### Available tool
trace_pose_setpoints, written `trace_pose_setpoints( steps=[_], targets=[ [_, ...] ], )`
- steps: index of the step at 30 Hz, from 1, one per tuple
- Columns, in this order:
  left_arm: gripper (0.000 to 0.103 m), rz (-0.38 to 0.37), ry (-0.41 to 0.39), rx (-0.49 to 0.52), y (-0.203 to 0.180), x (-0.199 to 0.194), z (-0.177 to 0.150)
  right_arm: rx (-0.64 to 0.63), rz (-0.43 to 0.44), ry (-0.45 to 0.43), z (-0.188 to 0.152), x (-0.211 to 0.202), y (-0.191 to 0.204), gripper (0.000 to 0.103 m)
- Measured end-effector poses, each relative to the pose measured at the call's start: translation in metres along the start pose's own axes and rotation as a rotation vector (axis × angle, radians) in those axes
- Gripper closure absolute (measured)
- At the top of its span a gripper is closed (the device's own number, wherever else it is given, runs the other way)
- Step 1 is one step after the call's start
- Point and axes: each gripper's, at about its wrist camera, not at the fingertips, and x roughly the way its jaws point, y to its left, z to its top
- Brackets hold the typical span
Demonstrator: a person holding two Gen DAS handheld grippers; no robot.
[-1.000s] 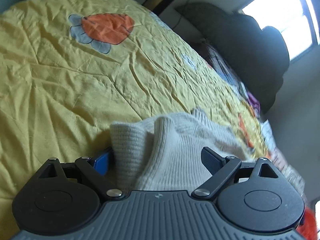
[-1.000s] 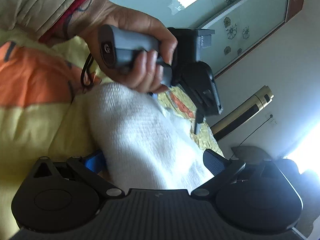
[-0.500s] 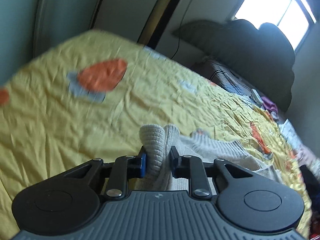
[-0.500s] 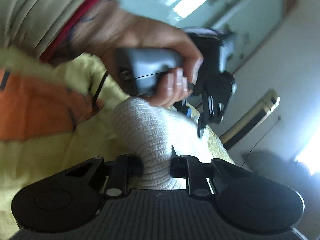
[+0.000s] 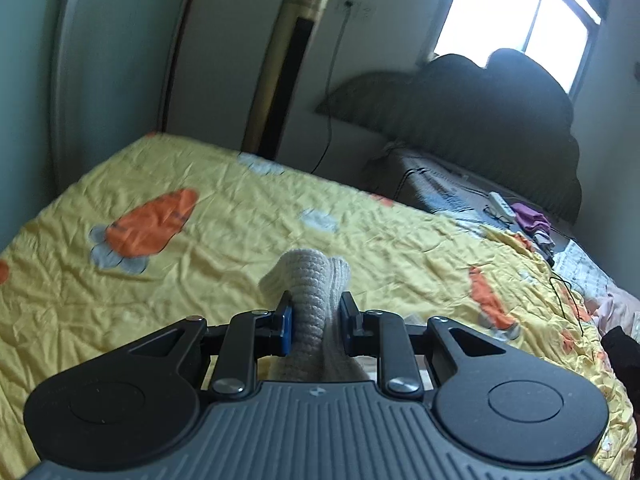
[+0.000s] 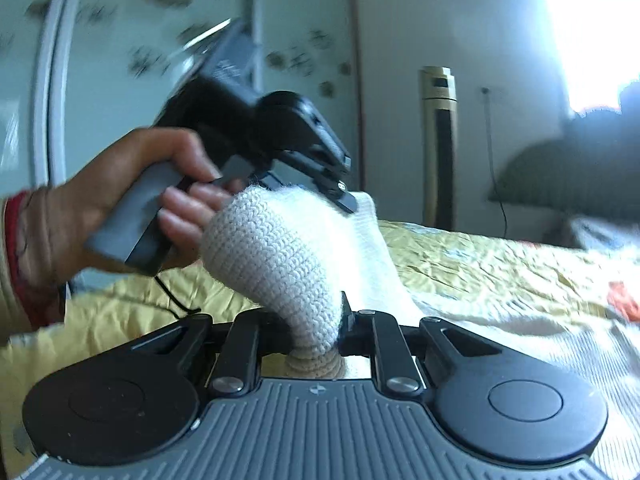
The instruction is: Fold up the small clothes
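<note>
Left hand-held gripper (image 5: pixel 315 316) and right hand-held gripper (image 6: pixel 316 322) each clamped on bunched cream knit garment (image 6: pixel 280 256), raised over yellow bed (image 5: pixel 224 240); tower fan (image 5: pixel 288 64) at twelve o'clock.

Home bedroom, yellow-quilted bed (image 5: pixel 248 216), window (image 5: pixel 520 12)

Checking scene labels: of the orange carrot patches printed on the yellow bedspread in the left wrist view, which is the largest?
The carrot patch at the left, with grey-blue leaves at its lower left end. The other patch, at the right past the knit garment, looks clearly smaller.
</note>
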Motion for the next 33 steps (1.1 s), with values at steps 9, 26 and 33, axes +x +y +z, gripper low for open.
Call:
trace_pose_setpoints(
  steps=[9,26,33],
  targets=[
    [0.081,-0.034,-0.055,0.153,-0.092,0.000,0.003,0.128,-0.067,-0.090,-0.004,-0.050,-0.058,0.084],
    [0.081,-0.100,0.061,0.428,-0.257,0.102,-0.067,0.394,-0.251,-0.131,-0.058,-0.118,-0.167,0.084],
    [0.079,-0.138,0.206,0.422,-0.274,0.134,-0.092,0.684,-0.191,-0.044,-0.098,-0.115,-0.209,0.080]
  ],
)
